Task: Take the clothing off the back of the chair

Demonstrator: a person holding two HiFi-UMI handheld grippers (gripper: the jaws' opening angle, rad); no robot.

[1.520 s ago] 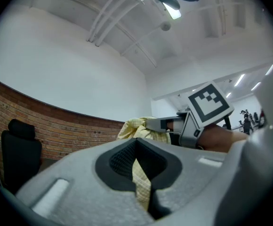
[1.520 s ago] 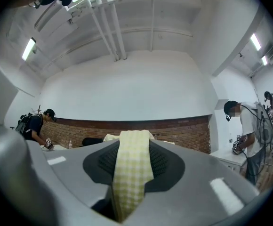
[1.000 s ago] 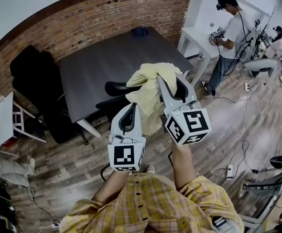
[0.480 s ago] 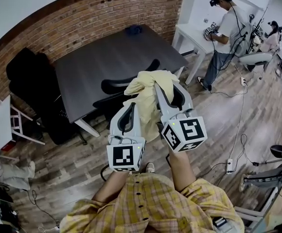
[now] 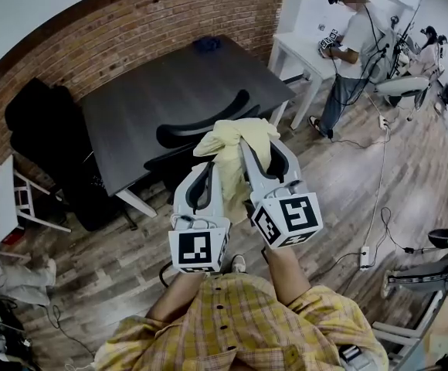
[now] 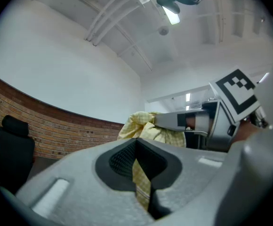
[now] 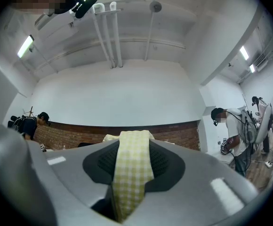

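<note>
A pale yellow checked garment (image 5: pixel 228 153) hangs bunched in the air between my two grippers, just in front of the black office chair's curved backrest (image 5: pixel 201 124). The backrest is bare. My left gripper (image 5: pixel 208 172) is shut on a fold of the cloth, which shows as a thin strip (image 6: pixel 140 178) pinched between its jaws. My right gripper (image 5: pixel 264 147) is shut on another fold, a wide checked band (image 7: pixel 132 166) running over its jaws. In the left gripper view the right gripper (image 6: pixel 207 121) grips the bundle (image 6: pixel 143 128) from the right.
A dark table (image 5: pixel 170 79) stands behind the chair against a brick wall. Another black chair (image 5: pixel 42 118) is at the left, a white desk (image 5: pixel 301 52) and a standing person (image 5: pixel 351 45) at the right. Cables and a power strip (image 5: pixel 365 270) lie on the wooden floor.
Both grippers have drawn the garment back toward me and a little down. More of the chair's backrest now shows behind the cloth.
</note>
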